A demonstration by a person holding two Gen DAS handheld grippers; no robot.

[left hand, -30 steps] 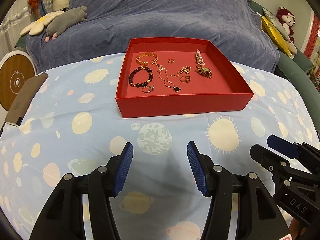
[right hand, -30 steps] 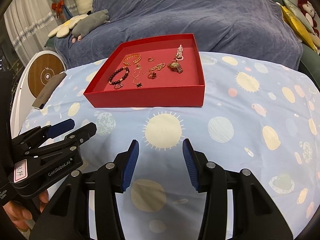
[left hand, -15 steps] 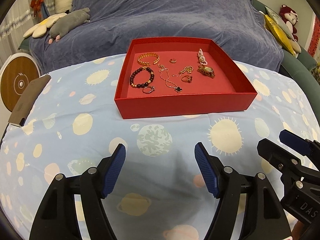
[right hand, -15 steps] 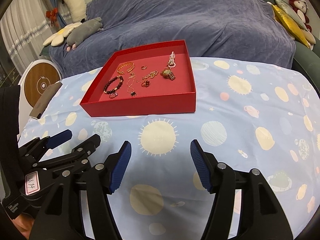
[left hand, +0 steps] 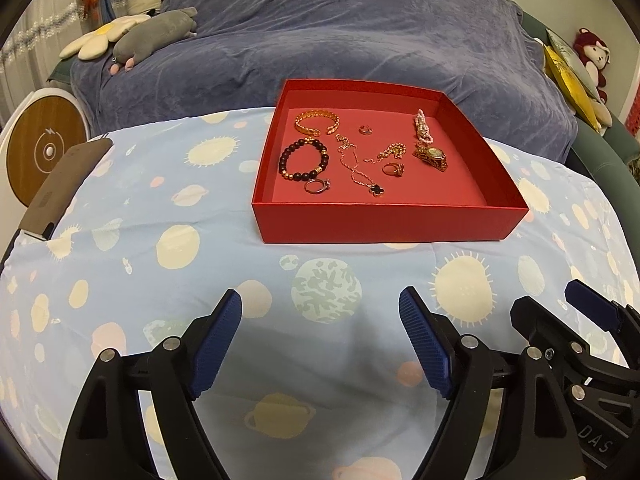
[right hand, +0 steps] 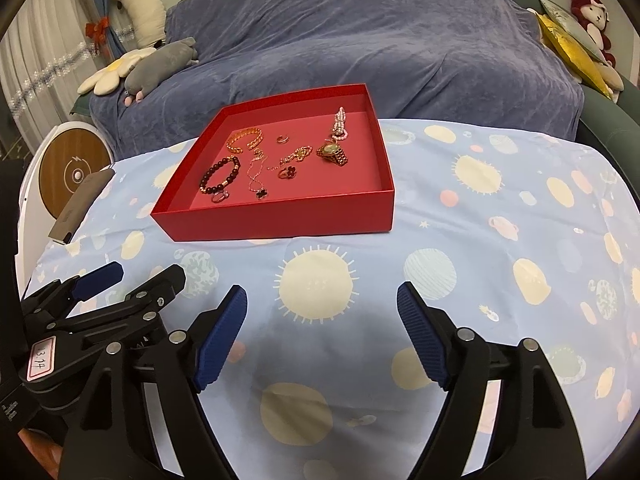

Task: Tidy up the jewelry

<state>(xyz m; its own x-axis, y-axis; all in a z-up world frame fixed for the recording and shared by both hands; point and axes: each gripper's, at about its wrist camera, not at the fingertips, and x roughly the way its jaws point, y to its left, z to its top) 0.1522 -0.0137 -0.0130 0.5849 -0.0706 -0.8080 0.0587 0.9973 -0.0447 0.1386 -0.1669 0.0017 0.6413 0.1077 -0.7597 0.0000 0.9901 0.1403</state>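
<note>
Below the red tray (left hand: 384,220) of jewelry at frame centre, we held our left gripper (left hand: 320,344) and right gripper (right hand: 322,340) empty, jaws opening, seemingly readying a first pick.

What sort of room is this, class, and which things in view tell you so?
Probably a bedroom or living room at home. A blue throw covers a big sofa or bed, plush toys lie on it, and a red tray of jewelry sits on a planet-print cloth.

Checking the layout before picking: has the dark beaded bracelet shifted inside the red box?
No. The dark beaded bracelet lies beside the gold cuff bracelet, as before.
</note>
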